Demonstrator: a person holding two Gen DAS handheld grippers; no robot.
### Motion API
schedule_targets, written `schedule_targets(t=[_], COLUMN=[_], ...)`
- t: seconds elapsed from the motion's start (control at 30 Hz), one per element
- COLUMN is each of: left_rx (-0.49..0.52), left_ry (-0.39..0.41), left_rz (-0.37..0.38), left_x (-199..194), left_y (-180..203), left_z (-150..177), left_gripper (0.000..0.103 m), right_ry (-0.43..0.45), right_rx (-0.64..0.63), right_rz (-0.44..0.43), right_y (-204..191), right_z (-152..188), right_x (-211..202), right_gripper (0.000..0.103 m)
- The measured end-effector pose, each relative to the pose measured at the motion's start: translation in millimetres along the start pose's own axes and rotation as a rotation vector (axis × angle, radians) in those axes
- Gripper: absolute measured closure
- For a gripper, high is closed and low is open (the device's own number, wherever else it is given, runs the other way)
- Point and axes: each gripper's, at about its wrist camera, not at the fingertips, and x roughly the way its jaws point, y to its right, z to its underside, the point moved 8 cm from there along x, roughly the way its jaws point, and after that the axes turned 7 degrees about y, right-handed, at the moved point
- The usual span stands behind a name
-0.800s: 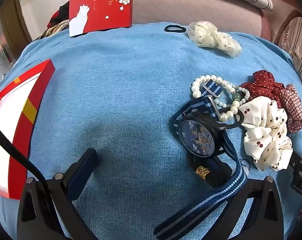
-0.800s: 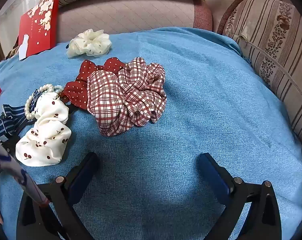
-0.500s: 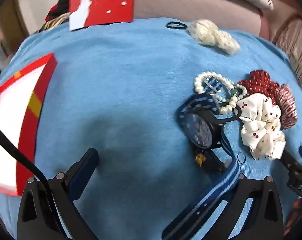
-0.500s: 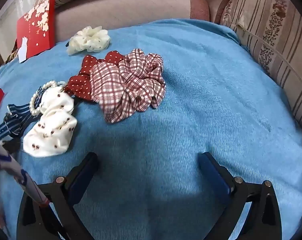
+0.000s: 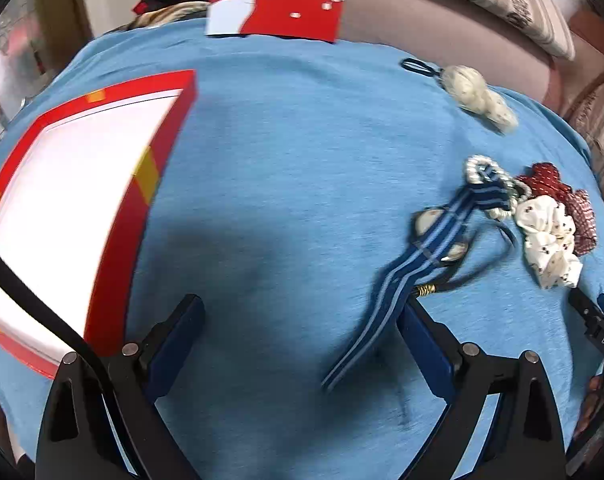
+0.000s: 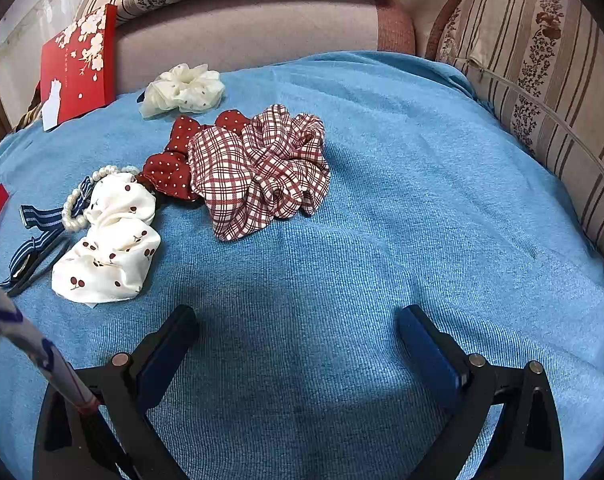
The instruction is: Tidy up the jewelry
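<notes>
While both pairs of tongs hang over the blue cloth, neither grips anything. Nearest in the left wrist view, the left gripper stands with its jaws spread wide; the loose end of the striped watch strap lies between them, just beside the right-hand finger, though the blur hides whether the two touch. Nearest in the right wrist view, the right gripper is likewise spread wide, with only bare cloth between its fingers.

A little farther out in the left view, the watch lies on the cloth with its strap running across it, and a thin dark cord with a gold band loops beside it. To the left sits the open red box with its white inside. Beyond the watch lies the pearl bracelet, touching the strap's far end.

In the right view, the cherry-print scrunchie lies near the left finger, against the bracelet. Behind it the red dotted scrunchie and the plaid scrunchie press together. Farther back the cream scrunchie lies by itself, a black hair tie next to it. At the far edge the red lid with white blossoms leans against the sofa back, with striped cushions above and to the right.
</notes>
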Motion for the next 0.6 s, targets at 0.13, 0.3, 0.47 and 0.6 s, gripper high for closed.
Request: schedule_targets(t=[0.13, 0.3, 0.47, 0.6], left_rx=[-0.022, -0.078, -0.044, -0.032], left_ry=[0.015, 0.084, 0.155, 0.172], left_rz=[-0.017, -0.015, -0.056, -0.054], left_x=[-22, -65, -102, -116], left_y=[-11, -24, -25, -13], left_z=[3, -12, -19, -13], left_gripper=[0.006, 0.006, 0.006, 0.006], right_ry=[0.002, -0.011, 0.02, 0.019], right_rx=[-0.004, -0.049, -0.04, -0.04], right_rz=[0.003, 0.033, 0.009, 0.011], right_y=[0, -3, -1, -1], right_z=[0, 0, 3, 3], right_x=[0, 0, 0, 0], right_gripper=[0.0, 0.0, 0.0, 0.0])
